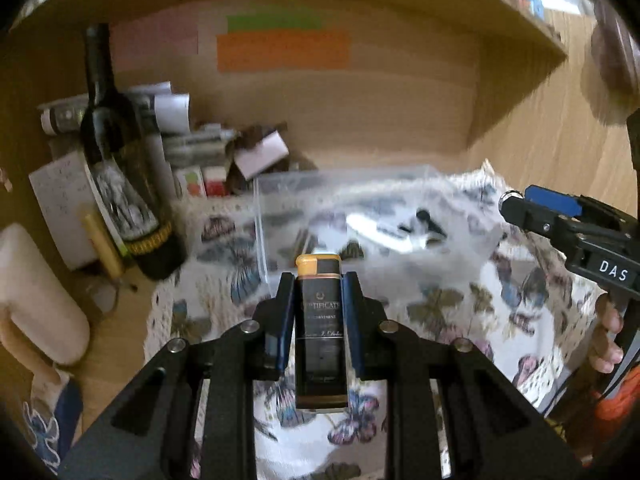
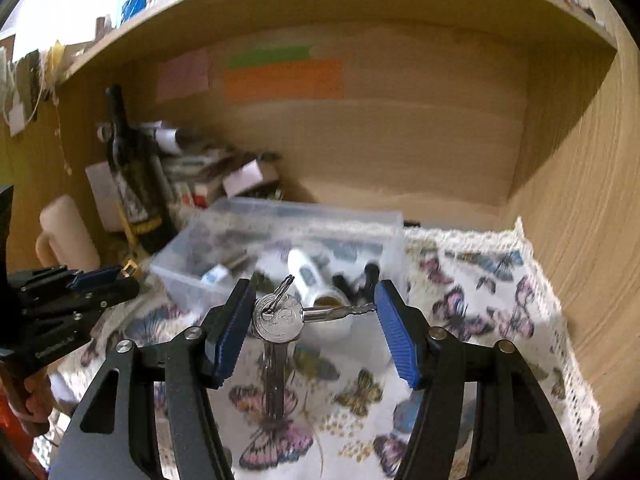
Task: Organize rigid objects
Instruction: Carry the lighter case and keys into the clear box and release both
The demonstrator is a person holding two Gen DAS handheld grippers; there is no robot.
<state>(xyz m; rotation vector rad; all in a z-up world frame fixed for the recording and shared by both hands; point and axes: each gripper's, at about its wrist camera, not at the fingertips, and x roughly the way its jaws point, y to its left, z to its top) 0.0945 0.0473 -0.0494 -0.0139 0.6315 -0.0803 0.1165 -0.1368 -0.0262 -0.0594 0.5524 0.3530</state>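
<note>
My left gripper (image 1: 318, 280) is shut on a black lighter with a gold cap (image 1: 320, 320), held above the butterfly cloth just short of the clear plastic bin (image 1: 260, 216). My right gripper (image 2: 314, 300) is open, and a bunch of silver keys (image 2: 278, 322) hangs between its blue pads, resting against the left pad (image 2: 230, 332); one key points sideways toward the right pad. The bin (image 2: 188, 276) lies just beyond, holding a white tube (image 2: 308, 276) and several small dark items. The right gripper shows in the left wrist view (image 1: 516, 204), and the left gripper in the right wrist view (image 2: 128, 276).
A dark wine bottle (image 1: 120, 176) stands at the left with papers and boxes (image 1: 200, 148) behind it. A cream mug (image 1: 36, 300) sits far left. Wooden shelf walls (image 2: 580, 220) close in the right side and the back. The butterfly cloth (image 2: 480, 300) covers the surface.
</note>
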